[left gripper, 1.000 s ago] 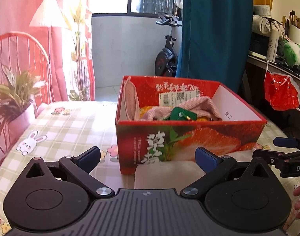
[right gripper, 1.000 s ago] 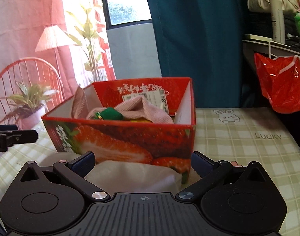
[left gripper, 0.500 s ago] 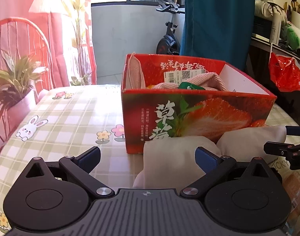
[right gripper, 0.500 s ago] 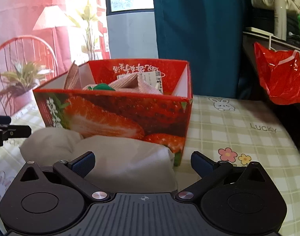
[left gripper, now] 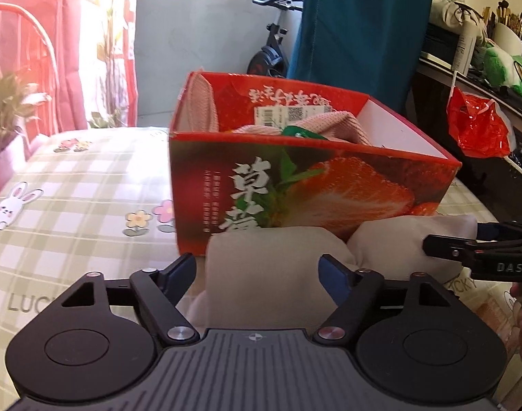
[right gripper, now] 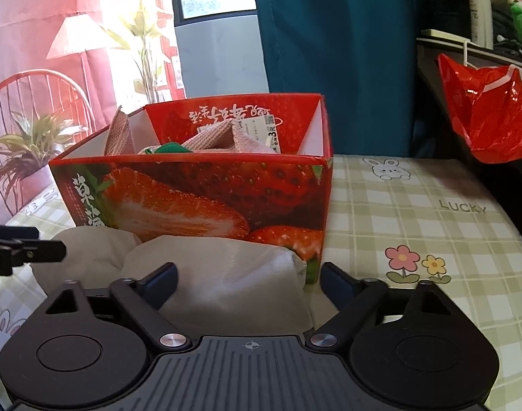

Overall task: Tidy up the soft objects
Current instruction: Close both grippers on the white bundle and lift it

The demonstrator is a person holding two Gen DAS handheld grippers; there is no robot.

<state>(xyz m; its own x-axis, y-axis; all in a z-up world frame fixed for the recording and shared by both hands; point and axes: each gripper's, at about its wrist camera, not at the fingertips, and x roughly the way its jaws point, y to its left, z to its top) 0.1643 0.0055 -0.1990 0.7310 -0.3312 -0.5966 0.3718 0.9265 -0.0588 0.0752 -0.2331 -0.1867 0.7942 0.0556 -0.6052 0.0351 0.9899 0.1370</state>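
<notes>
Left gripper (left gripper: 257,270): jaws spread wide, nothing pinched. Blue pads sit either side of the near end of a beige cushion (left gripper: 271,260); can't tell if either pad touches the fabric.

Right gripper (right gripper: 249,279): jaws also spread wide, nothing pinched. Left pad lies against or just over the cushion (right gripper: 226,270); right pad is off its right edge, over bare tablecloth (right gripper: 415,212).

The cushion lies flat on the table, pressed up against the front wall of a red strawberry box (left gripper: 295,185). It has two lobes with a crease between them. In the left view the right gripper's tip (left gripper: 466,246) comes in from the right at the far lobe. In the right view the left gripper's tip (right gripper: 24,251) comes in from the left at the other lobe.

The box (right gripper: 199,191) stands upright on the checked tablecloth (left gripper: 83,178), top open. Inside it: a pink knitted cloth (left gripper: 333,126), one part draped up the left inner wall, and a small green item (left gripper: 298,133) on top of the pink pile. A white barcode label (left gripper: 291,113) is on the back inner wall.

Background: potted plant (right gripper: 31,144) to the left, teal curtain (right gripper: 329,34) behind the box, red plastic bag (right gripper: 487,113) hanging at right, exercise bike (left gripper: 271,51) beyond the table.
</notes>
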